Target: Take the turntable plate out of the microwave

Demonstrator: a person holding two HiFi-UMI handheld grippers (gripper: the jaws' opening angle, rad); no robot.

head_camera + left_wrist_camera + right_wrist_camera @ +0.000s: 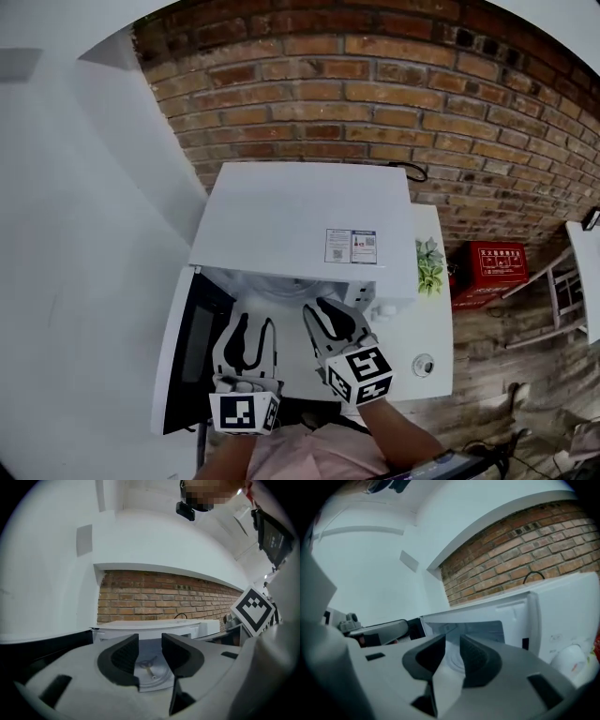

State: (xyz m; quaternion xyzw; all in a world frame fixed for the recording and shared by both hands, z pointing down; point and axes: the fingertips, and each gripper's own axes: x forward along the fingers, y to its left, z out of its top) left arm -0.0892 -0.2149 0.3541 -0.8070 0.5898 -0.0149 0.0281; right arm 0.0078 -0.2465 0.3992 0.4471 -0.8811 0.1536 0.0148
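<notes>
A white microwave (300, 220) stands on a white table with its door (187, 347) swung open to the left. The round turntable plate (151, 667) lies flat on the cavity floor, with a spoked hub showing at its middle. It also shows in the right gripper view as the pale ringed plate (453, 660). My left gripper (251, 323) and right gripper (325, 307) are side by side at the mouth of the cavity, pointing in. Both sets of jaws stand apart, the right one's drawing narrower, with nothing pressed between them. The plate shows only through the gaps.
A brick wall (375, 84) rises behind the microwave, and a black cable (410, 171) lies at its top back edge. A red box (497, 267) sits on the floor to the right, beside a white frame (562, 300). A small round object (424, 364) rests on the table.
</notes>
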